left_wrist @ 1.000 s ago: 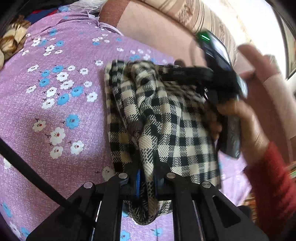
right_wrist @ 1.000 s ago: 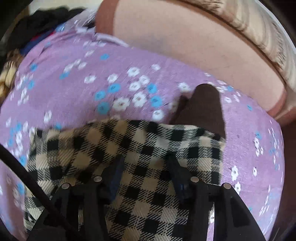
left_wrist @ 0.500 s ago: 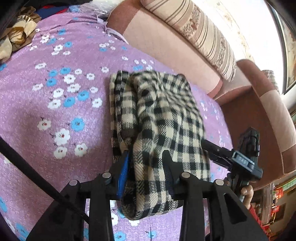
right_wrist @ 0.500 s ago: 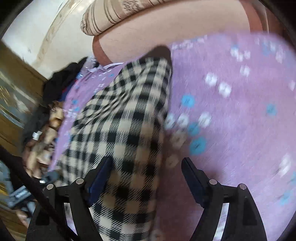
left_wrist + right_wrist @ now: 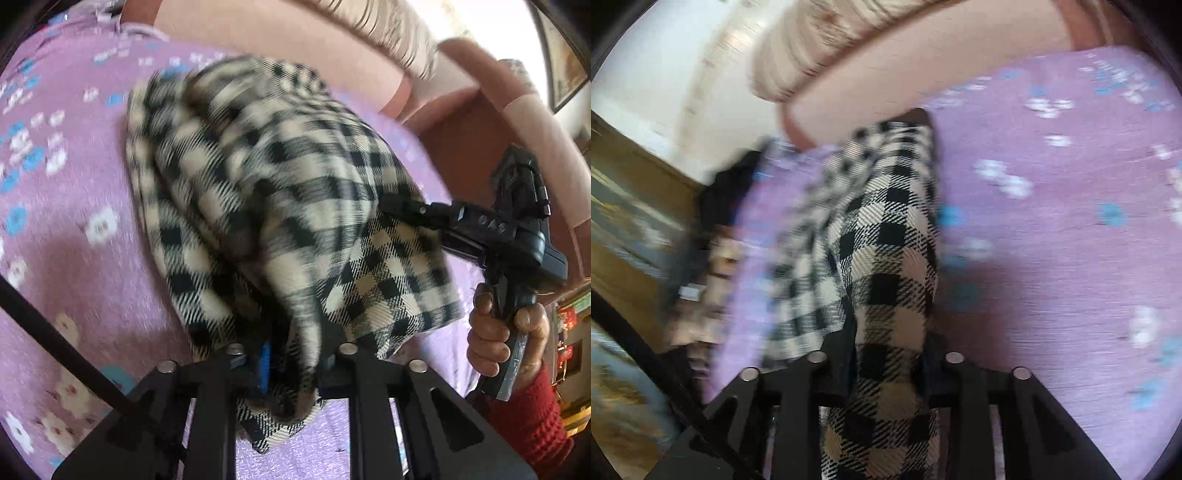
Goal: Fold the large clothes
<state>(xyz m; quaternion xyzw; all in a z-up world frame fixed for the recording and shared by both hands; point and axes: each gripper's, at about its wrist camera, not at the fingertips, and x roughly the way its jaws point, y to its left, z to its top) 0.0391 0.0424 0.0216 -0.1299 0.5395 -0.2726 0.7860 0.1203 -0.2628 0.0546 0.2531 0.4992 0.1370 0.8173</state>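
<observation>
A black and cream checked garment [image 5: 266,206] lies folded in a bundle on the purple flowered sheet [image 5: 66,236]. My left gripper [image 5: 295,354] is shut on its near edge, the cloth bunched between the jaws. My right gripper [image 5: 890,354] is shut on another edge of the same garment [image 5: 886,266]. The right gripper also shows in the left wrist view [image 5: 406,212], its tips in the cloth's right side and a hand on its handle. Both views are blurred by motion.
A pink sofa back [image 5: 295,40] with a striped cushion [image 5: 820,48] runs behind the sheet. Dark and brown clothes [image 5: 713,258] are piled at the sheet's far end. A wooden wall panel [image 5: 631,192] stands beyond.
Both grippers were open around the cloth half a second ago and are now shut on it. The garment has bunched and lifted at both held edges.
</observation>
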